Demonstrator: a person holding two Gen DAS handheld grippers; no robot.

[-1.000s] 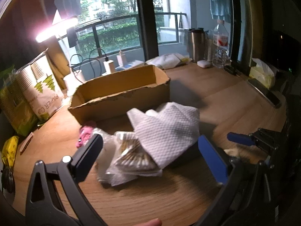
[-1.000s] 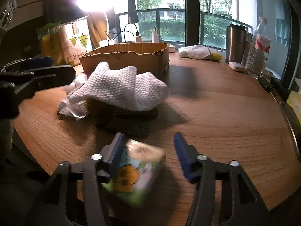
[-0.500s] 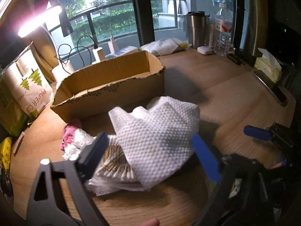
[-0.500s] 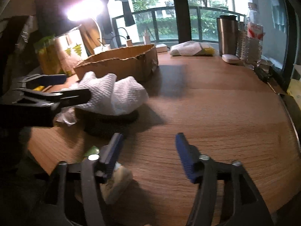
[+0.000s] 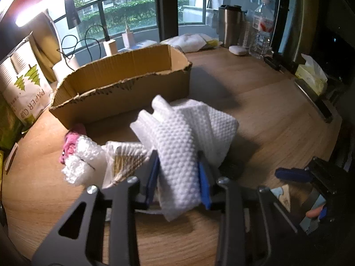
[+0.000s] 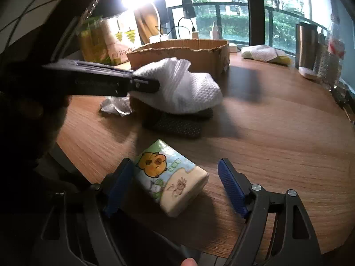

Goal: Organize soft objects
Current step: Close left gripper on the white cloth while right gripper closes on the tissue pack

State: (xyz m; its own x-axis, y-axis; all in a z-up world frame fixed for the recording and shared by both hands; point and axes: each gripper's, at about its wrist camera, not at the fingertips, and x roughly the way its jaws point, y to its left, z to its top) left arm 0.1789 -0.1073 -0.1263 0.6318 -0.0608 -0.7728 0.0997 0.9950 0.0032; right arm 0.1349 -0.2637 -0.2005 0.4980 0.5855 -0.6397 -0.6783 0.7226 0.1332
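Your left gripper (image 5: 178, 177) is clenched on the near fold of the white dimpled paper towel (image 5: 190, 137), its blue pads pressing the cloth from both sides. From the right wrist view the same gripper (image 6: 153, 86) reaches in from the left and bites the towel (image 6: 184, 88) at its left edge, with the rest of the towel draped over a dark dotted fabric piece (image 6: 177, 126) on the wooden tabletop (image 6: 277, 137).

Just left of the towel in the left wrist view lie a clear plastic bag of cotton swabs (image 5: 126, 159), a crumpled piece of bubble wrap (image 5: 82, 159) and a small pink soft item (image 5: 71, 141), all close together. Behind them stands the open brown cardboard box (image 5: 124, 88) with a torn upper rim; the towel sits in front of it, outside it.

Your right gripper (image 6: 177, 186) is released, fingers spread wide. Between them rests a small tissue pack printed with an orange cartoon animal (image 6: 170, 177), lying tilted on the tabletop near the front edge. Its left side lies against the left blue pad (image 6: 117, 186), while the right pad stands apart from it.

Further back, a white paper-cup bag with green trees (image 5: 26, 93) stands left of the box, and a steel tumbler (image 5: 230, 28) and a water bottle (image 5: 263, 31) sit near the window.
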